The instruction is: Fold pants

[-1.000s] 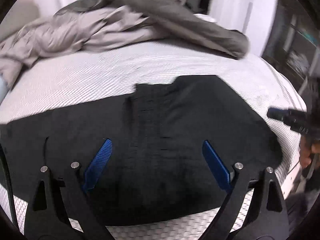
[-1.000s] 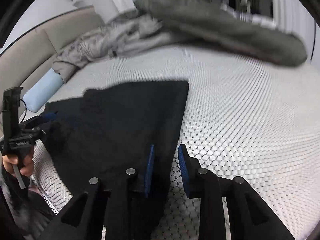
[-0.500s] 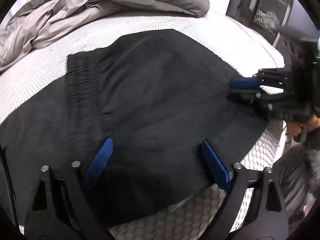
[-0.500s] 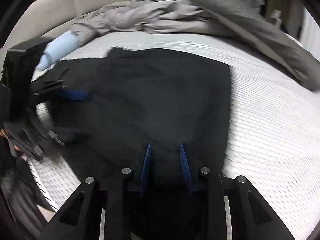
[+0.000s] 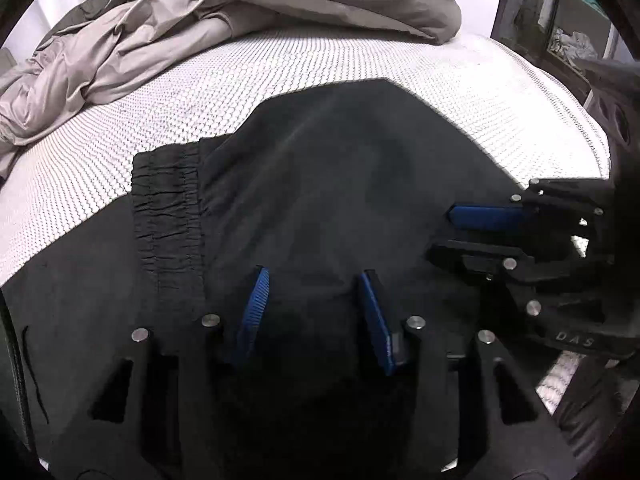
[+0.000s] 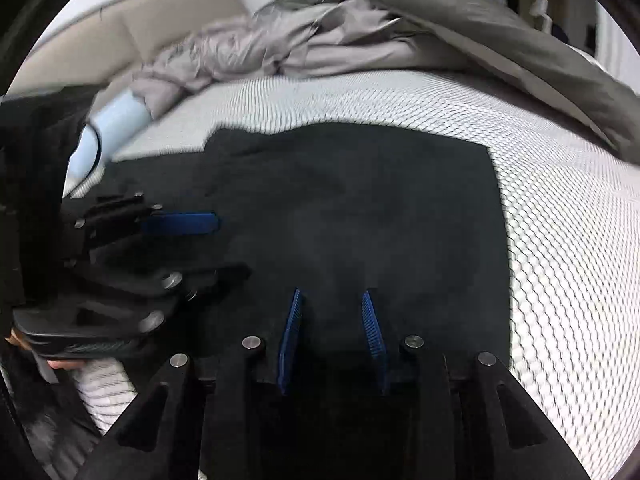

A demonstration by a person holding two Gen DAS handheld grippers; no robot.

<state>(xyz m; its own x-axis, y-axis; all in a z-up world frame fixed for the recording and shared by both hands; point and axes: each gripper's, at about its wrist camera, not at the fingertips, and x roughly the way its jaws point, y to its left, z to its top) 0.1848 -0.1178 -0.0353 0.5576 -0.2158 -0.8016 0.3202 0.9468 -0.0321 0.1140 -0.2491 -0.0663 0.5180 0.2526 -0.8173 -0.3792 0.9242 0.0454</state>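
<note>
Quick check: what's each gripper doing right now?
Left gripper: open, over the black pants, gripping nothing.
Right gripper: open, over the pants, gripping nothing.

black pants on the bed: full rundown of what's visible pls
The black pants look like thin, matte woven fabric, lying flat on the white honeycomb-textured mattress. A gathered elastic waistband runs down the left of the left wrist view, with fabric continuing past it toward the near-left edge. A thin dark cord shows at far left. The far edge is straight with angled corners. Left gripper and right gripper hover open over the near edge; contact unclear.
</note>
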